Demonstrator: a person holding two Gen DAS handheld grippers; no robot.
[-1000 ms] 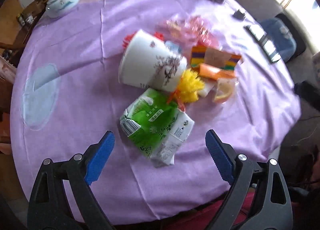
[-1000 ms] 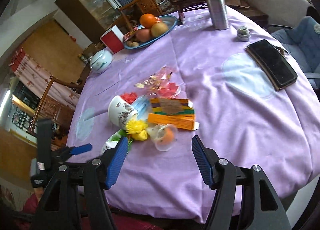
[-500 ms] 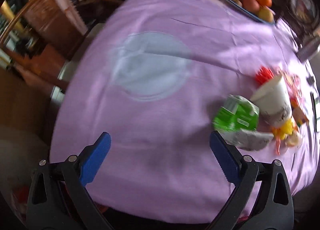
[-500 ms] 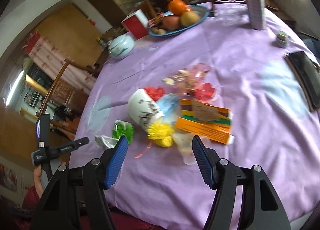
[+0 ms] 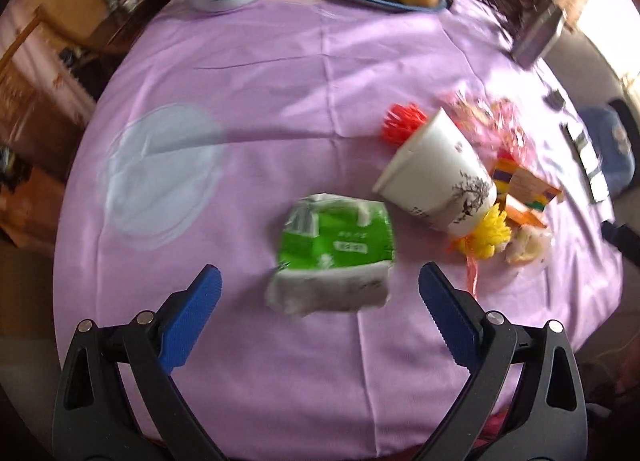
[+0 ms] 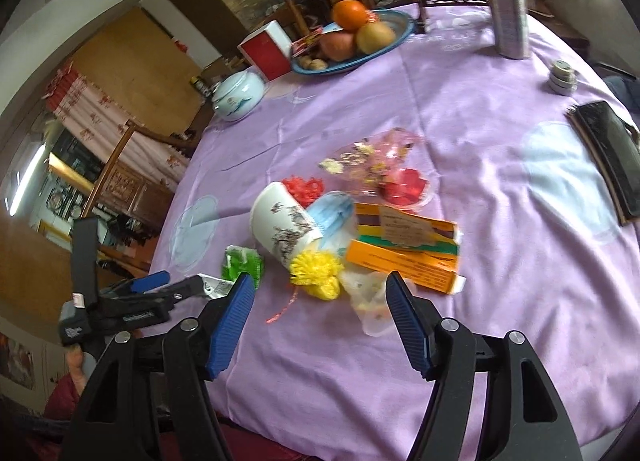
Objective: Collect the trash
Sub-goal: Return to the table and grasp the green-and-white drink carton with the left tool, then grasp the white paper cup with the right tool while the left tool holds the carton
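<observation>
Trash lies in a heap on the purple tablecloth [image 6: 460, 133]. In it are a tipped white paper cup [image 5: 436, 181] [image 6: 284, 221], a flattened green carton [image 5: 336, 245] [image 6: 242, 263], a yellow pompom [image 6: 316, 269], a red frill [image 5: 402, 123], a blue mask [image 6: 336, 217], an orange-and-yellow box [image 6: 404, 245] and pink cellophane [image 6: 376, 165]. My left gripper [image 5: 319, 281] [image 6: 176, 283] is open wide, with the carton's near end between its fingers and untouched. My right gripper [image 6: 319, 281] is open and its jaws are opening a little. The pompom and a crumpled clear cup [image 6: 368, 305] lie between its tips, unpressed.
At the back stand a blue fruit plate [image 6: 396, 41], a red box [image 6: 266, 49], a porcelain jar [image 6: 238, 99] and a metal flask [image 6: 506, 5]. A small tin [image 6: 562, 77] and a dark phone case [image 6: 612, 157] lie at the right. The table's near edge is just under both grippers.
The left gripper swung off to the left, then came back over the carton, which now lies apart from the cup. Its jaws widened. The right gripper moved closer to the pile.
</observation>
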